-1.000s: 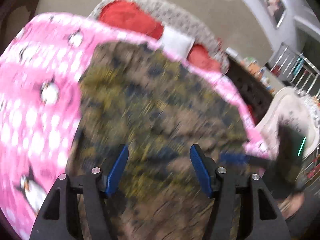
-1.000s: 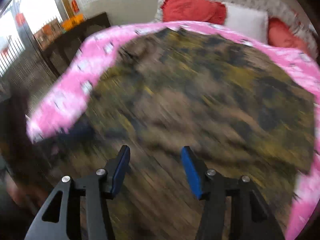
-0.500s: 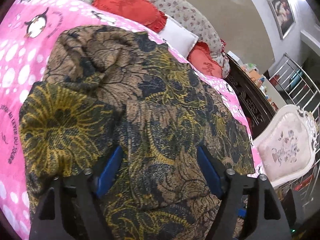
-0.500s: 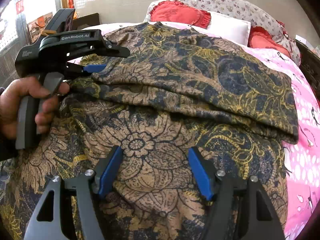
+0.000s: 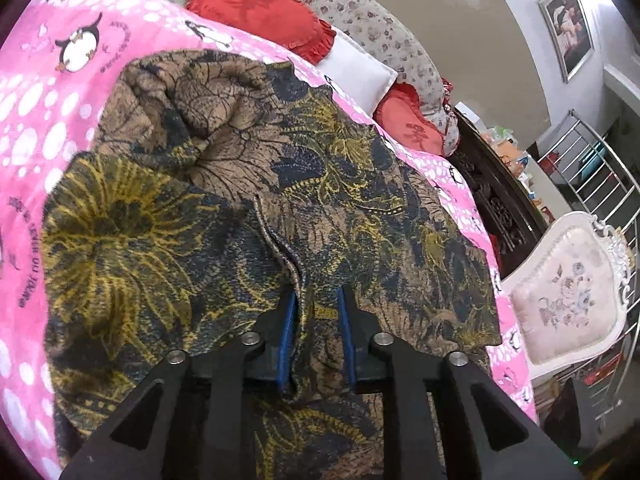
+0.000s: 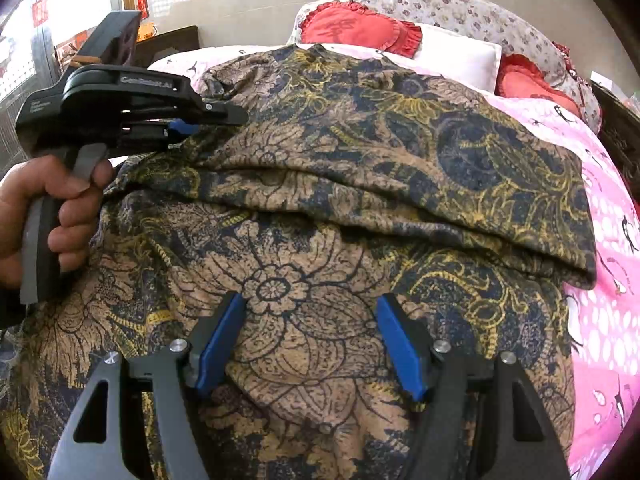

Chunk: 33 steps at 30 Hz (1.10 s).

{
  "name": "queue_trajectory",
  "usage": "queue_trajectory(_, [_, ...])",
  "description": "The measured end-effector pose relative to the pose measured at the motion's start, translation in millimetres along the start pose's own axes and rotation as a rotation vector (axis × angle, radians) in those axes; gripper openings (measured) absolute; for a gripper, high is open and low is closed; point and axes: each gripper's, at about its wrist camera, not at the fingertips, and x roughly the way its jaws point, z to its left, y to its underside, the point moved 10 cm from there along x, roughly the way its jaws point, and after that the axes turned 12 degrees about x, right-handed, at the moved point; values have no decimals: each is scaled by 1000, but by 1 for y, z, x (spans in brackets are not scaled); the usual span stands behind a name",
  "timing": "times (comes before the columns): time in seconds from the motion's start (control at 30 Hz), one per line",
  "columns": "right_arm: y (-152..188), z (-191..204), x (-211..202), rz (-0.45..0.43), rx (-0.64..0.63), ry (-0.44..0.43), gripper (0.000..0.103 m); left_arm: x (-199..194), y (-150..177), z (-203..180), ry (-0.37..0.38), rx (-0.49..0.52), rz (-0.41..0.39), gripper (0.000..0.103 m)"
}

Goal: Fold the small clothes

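A brown, navy and yellow flower-patterned garment (image 5: 224, 208) lies spread and partly folded over on the pink penguin blanket (image 5: 36, 92). My left gripper (image 5: 316, 312) is shut on a pinched ridge of the garment's cloth near its left side. It also shows in the right wrist view (image 6: 188, 126), held by a hand, gripping the garment's (image 6: 360, 168) left edge. My right gripper (image 6: 310, 332) is open, its blue pads resting on or just above the near part of the garment, with nothing between them.
Red heart cushions (image 5: 260, 8), a white pillow (image 5: 360, 76) and a floral headboard (image 5: 384, 40) are at the bed's far end. A dark carved cabinet (image 5: 500, 200) and a white upholstered chair (image 5: 568, 292) stand to the right of the bed.
Both grippers swept in blurred motion, then settled over the garment. My left gripper was open half a second ago and has closed on a fold of cloth. The right stays open.
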Motion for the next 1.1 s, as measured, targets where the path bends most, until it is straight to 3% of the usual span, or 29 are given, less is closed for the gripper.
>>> queue_trajectory(0.1, [0, 0, 0, 1, 0, 0, 71, 4, 0, 3, -6, -5, 3, 5])
queue_trajectory(0.2, [0, 0, 0, 1, 1, -1, 72, -1, -1, 5, -34, 7, 6, 0])
queue_trajectory(0.37, [0, -1, 2, 2, 0, 2, 72, -50, -8, -3, -41, 56, -36, 0])
queue_trajectory(0.53, [0, 0, 2, 2, 0, 3, 72, -96, -22, 24, -139, 99, -62, 0])
queue_trajectory(0.63, [0, 1, 2, 3, 2, 3, 72, -87, -14, 48, -159, 48, -8, 0])
queue_trajectory(0.8, [1, 1, 2, 8, 8, 8, 76, -64, 8, 73, -270, 15, 68, 0])
queue_trajectory(0.9, [2, 0, 1, 20, 21, 16, 83, -73, 7, 71, -290, -8, 48, 0])
queue_trajectory(1.0, [3, -1, -1, 58, 41, 4, 85, -95, -6, 65, -362, 33, -12, 1])
queue_trajectory(1.03, [3, 0, -5, 76, 50, -3, 84, -104, -12, 61, -384, 44, -48, 5])
queue_trajectory(1.1, [-7, 4, -22, 39, 58, -44, 62, -119, -28, 53, -392, 45, -145, 15])
